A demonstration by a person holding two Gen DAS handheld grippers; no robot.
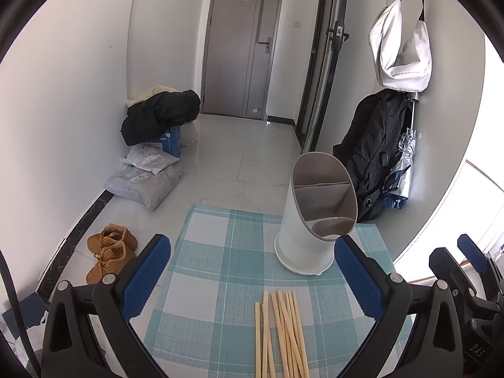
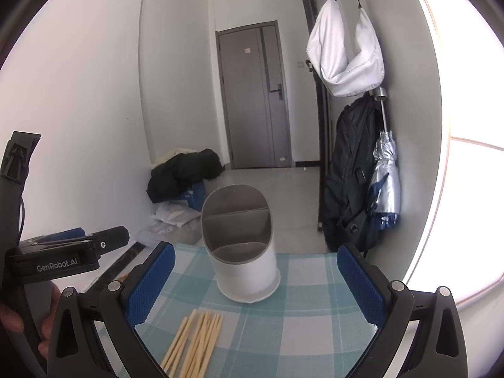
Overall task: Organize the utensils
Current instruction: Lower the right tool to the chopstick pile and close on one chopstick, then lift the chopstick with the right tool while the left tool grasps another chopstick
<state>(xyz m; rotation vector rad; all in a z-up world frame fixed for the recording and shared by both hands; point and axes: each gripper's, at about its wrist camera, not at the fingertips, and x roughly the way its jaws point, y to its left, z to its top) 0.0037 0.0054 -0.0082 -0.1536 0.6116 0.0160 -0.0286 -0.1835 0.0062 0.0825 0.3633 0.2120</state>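
Several wooden chopsticks [image 1: 282,334] lie in a loose bundle on the teal checked tablecloth [image 1: 217,252]. A white utensil holder [image 1: 310,217] with a slanted top and grey divided compartments stands upright behind them, empty as far as I can see. My left gripper [image 1: 252,271] is open and empty, hovering above the chopsticks. In the right wrist view the chopsticks [image 2: 195,343] lie lower left and the holder [image 2: 244,252] stands ahead. My right gripper [image 2: 255,277] is open and empty. The left gripper's body [image 2: 63,252] shows at the left of that view.
The tablecloth [image 2: 308,315] covers a small table whose far edge is just behind the holder. Beyond are a tiled floor, brown boots [image 1: 110,252], bags and a black jacket [image 1: 160,113] by the left wall, a black backpack [image 1: 375,154] and an umbrella [image 2: 386,182] at the right wall.
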